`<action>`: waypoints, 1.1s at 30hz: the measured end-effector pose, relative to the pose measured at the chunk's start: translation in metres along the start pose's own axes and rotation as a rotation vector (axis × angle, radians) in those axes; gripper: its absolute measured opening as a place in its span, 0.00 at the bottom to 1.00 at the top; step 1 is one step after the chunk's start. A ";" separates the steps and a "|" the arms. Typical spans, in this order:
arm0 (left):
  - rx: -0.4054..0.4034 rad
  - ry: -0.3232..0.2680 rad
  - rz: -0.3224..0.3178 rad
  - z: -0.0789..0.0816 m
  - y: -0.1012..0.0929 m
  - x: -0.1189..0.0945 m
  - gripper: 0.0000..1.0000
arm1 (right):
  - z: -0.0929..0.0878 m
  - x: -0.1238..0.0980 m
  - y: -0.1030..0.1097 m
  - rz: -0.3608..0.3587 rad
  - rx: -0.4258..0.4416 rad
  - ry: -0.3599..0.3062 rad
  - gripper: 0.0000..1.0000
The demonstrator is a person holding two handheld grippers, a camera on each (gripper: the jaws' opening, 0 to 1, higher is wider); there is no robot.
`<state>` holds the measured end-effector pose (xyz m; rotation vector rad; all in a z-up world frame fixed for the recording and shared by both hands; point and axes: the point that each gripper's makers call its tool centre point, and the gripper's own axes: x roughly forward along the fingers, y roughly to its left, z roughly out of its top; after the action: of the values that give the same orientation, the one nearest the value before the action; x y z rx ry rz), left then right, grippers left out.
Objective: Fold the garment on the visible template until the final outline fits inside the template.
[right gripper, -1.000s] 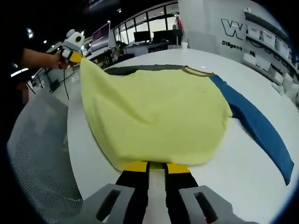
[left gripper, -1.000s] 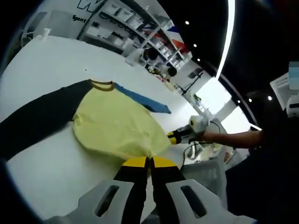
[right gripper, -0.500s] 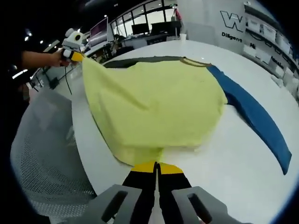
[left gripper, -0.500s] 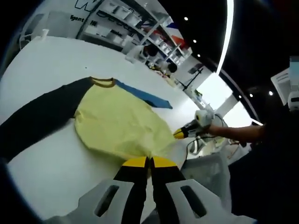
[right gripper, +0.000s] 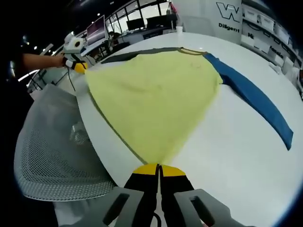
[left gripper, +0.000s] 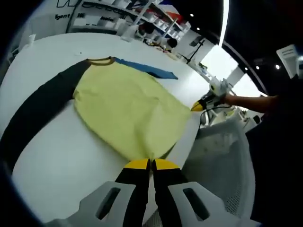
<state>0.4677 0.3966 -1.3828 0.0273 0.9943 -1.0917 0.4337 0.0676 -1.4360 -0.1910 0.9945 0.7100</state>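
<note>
A yellow shirt (left gripper: 128, 106) with a brown collar (left gripper: 102, 60), a black sleeve (left gripper: 38, 113) and a blue sleeve (left gripper: 147, 69) lies on the white table (left gripper: 57, 165). My left gripper (left gripper: 150, 163) is shut on one corner of the hem at the table's edge. My right gripper (right gripper: 158, 168) is shut on the other hem corner. The hem runs taut between them, and the shirt (right gripper: 156, 87) is spread flat. A hand holds the right gripper (left gripper: 202, 104) in the left gripper view, and the left gripper (right gripper: 78, 65) shows in the right gripper view. The blue sleeve (right gripper: 255, 101) stretches away to the right.
A grey mesh chair (right gripper: 52, 156) stands just off the table's edge below the hem; the same chair (left gripper: 222, 156) appears in the left gripper view. Shelves and desks (left gripper: 142, 19) line the room behind the table. A small white cup (right gripper: 180, 29) sits at the far edge.
Both grippers have drawn the hem apart and back toward the table's edge. The bunched, lifted yellow cloth is now stretched flat and taut.
</note>
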 end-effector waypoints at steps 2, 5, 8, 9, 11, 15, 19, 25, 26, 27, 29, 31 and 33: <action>0.045 0.042 0.009 -0.009 -0.001 0.004 0.02 | -0.001 0.000 0.000 -0.005 0.000 0.004 0.00; 0.118 0.104 0.056 -0.022 0.003 0.008 0.02 | -0.004 0.000 0.001 -0.006 -0.008 0.015 0.00; 0.158 0.139 0.055 -0.032 -0.001 0.014 0.02 | -0.008 0.002 0.002 -0.011 -0.028 0.033 0.00; 0.172 0.149 0.057 -0.034 -0.002 0.015 0.02 | -0.009 0.002 0.003 -0.013 -0.034 0.039 0.00; 0.215 0.177 0.078 -0.040 0.004 0.016 0.02 | -0.009 0.001 0.003 -0.009 -0.035 0.041 0.00; 0.291 0.205 0.112 -0.047 0.010 0.017 0.02 | -0.012 0.000 0.006 -0.002 -0.034 0.055 0.00; 0.305 0.219 0.125 -0.052 0.019 0.019 0.02 | -0.012 0.001 0.012 0.008 -0.044 0.063 0.00; 0.318 0.229 0.114 -0.057 0.017 0.019 0.03 | -0.018 0.004 0.012 0.001 -0.053 0.083 0.00; 0.312 0.231 0.112 -0.059 0.017 0.019 0.03 | -0.018 0.004 0.011 -0.002 -0.052 0.082 0.00; 0.315 0.233 0.109 -0.060 0.017 0.019 0.03 | -0.018 0.004 0.011 -0.003 -0.044 0.082 0.00; 0.317 0.235 0.109 -0.062 0.017 0.018 0.03 | -0.017 0.004 0.012 -0.002 -0.044 0.079 0.00; 0.308 0.222 0.102 -0.061 0.017 0.017 0.04 | -0.017 0.004 0.012 -0.001 -0.069 0.075 0.00; 0.289 0.195 0.095 -0.056 0.016 0.014 0.07 | -0.012 0.002 0.008 -0.017 -0.110 0.052 0.00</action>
<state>0.4436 0.4206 -1.4322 0.4184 0.9900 -1.1531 0.4208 0.0691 -1.4432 -0.3152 1.0024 0.7479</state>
